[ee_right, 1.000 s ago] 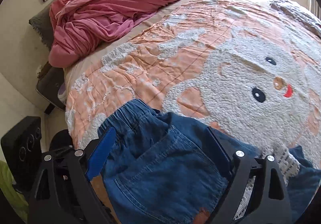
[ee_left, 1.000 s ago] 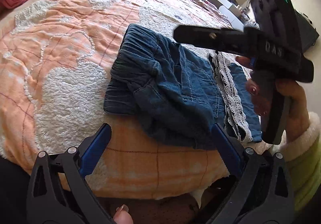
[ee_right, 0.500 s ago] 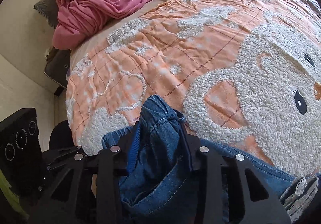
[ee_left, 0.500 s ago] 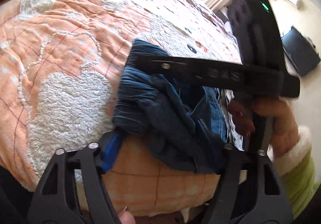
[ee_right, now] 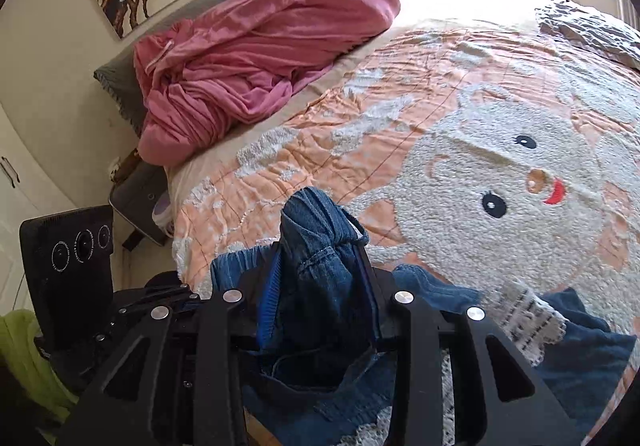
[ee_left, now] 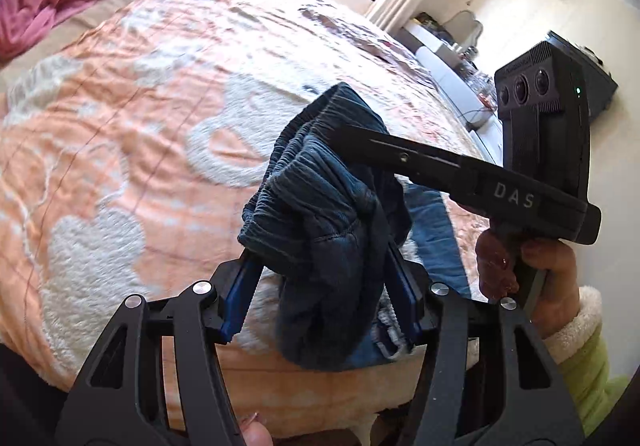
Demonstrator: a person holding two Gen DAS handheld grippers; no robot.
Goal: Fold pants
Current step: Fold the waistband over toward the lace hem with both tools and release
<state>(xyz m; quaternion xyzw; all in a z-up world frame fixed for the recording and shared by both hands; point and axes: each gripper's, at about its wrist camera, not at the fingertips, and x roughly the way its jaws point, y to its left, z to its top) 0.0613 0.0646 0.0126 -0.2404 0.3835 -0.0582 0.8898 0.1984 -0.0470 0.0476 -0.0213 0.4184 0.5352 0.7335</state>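
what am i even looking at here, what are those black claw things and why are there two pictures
Each black claw is a hand-held gripper: a person squeezes one in each hand, no robot. A camera sits on each, so one picture looks along the left hand-held gripper, the other along the right hand-held gripper. Both are clamped on the bunched waistband of blue denim pants, raised off an orange bedspread with a white fluffy animal on it. The left picture also shows the right tool and the hand holding it. A pink blanket lies behind.

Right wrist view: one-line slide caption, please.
Right gripper shut on bunched denim pants above the peach bedspread.
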